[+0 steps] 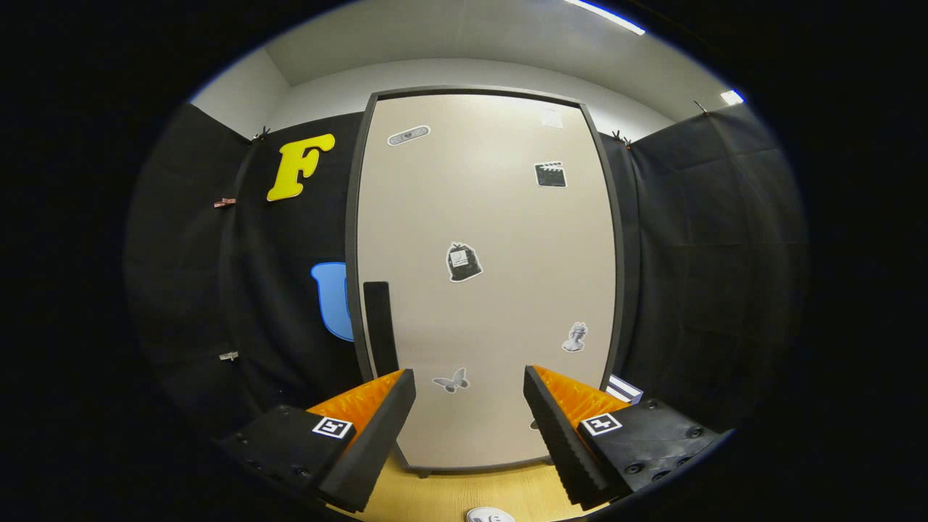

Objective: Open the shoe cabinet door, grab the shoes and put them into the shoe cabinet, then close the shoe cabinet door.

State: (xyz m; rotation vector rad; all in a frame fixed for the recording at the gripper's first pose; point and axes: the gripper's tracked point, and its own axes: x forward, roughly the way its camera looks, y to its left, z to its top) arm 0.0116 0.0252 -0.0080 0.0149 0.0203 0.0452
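Gripper view: parted fingers (470,406) facing closed shoe cabinet door (486,290), handle (380,326) left.

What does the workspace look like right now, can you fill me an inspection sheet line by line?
Surface: wooden floor, bare patch between the fingers.
Job's things: shoe cabinet door shut, black handle near its left edge; white shoe partly seen below the fingers.
Clutter: stickers on the door, a butterfly sticker lowest.
Grippers: gripper open, fingers apart, facing the door, holding nothing.
Cables: nothing seen.
Surroundings: black cloth wall on both sides, ceiling light above.
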